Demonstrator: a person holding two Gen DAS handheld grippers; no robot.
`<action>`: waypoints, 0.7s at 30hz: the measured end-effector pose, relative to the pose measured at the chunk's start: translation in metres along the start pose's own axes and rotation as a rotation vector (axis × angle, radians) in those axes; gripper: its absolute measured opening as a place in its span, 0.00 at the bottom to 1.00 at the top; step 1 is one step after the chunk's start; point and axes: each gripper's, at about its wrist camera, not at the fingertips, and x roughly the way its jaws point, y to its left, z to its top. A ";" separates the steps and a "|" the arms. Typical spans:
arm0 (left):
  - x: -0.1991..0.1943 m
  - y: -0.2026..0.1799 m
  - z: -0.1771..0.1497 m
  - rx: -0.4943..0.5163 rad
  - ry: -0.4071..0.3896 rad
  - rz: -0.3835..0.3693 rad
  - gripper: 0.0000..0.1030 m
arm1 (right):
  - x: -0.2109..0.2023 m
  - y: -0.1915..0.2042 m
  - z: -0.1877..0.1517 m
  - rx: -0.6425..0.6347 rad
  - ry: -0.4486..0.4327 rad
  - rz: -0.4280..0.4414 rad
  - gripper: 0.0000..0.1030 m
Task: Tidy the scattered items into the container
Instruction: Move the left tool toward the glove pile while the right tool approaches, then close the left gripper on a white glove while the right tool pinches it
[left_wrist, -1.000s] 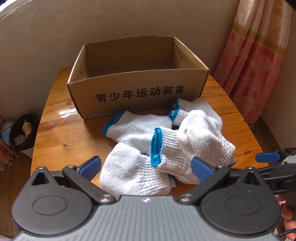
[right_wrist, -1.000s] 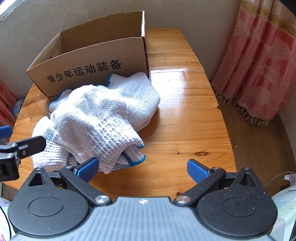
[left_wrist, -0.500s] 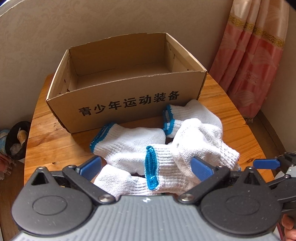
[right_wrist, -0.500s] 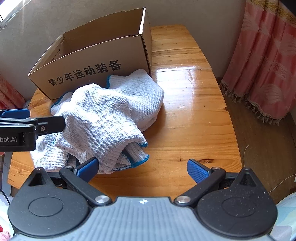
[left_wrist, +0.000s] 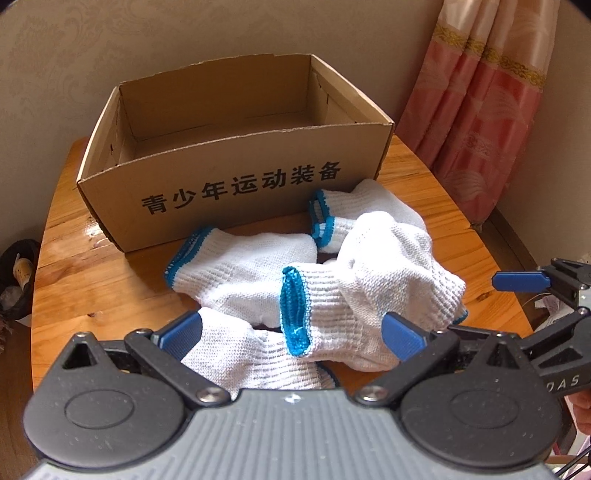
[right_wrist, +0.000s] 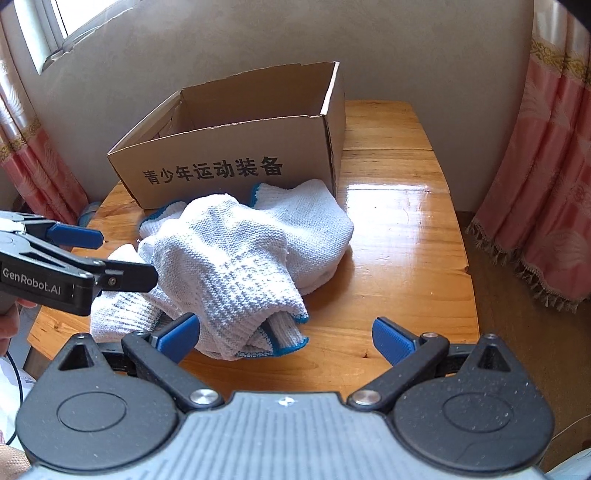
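Observation:
An open cardboard box (left_wrist: 236, 184) with black printed characters stands at the back of the wooden table (left_wrist: 85, 280); what I see of its inside is bare. Several white knit gloves with blue cuffs (left_wrist: 369, 284) lie heaped in front of it. My left gripper (left_wrist: 291, 334) is open, low over the near side of the heap, with one cuffed glove (left_wrist: 332, 325) lying between its fingers. In the right wrist view the box (right_wrist: 236, 166) and the glove heap (right_wrist: 240, 258) sit ahead of my open right gripper (right_wrist: 286, 334), whose left finger is beside the heap. The left gripper (right_wrist: 110, 254) reaches in from the left.
Pink curtains (left_wrist: 476, 110) hang to the right of the table, and more curtain (right_wrist: 546, 184) borders its far right edge. A dark basket (left_wrist: 18, 280) sits on the floor at left. The wall stands just behind the box. Bare wood (right_wrist: 399, 240) lies right of the heap.
Both grippers have moved in towards the glove heap. The left gripper now reaches further over the heap in the right wrist view. More of the box's inside shows. Neither gripper has shut.

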 end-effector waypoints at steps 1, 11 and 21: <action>-0.001 -0.001 -0.001 0.008 -0.005 0.006 0.99 | 0.000 -0.001 0.002 0.007 0.007 0.012 0.99; -0.026 -0.011 -0.010 0.090 -0.101 0.020 0.99 | -0.014 -0.005 0.011 -0.071 -0.022 0.094 0.99; -0.044 -0.022 -0.013 0.179 -0.156 -0.012 0.99 | -0.027 0.010 -0.018 -0.248 -0.102 0.080 0.84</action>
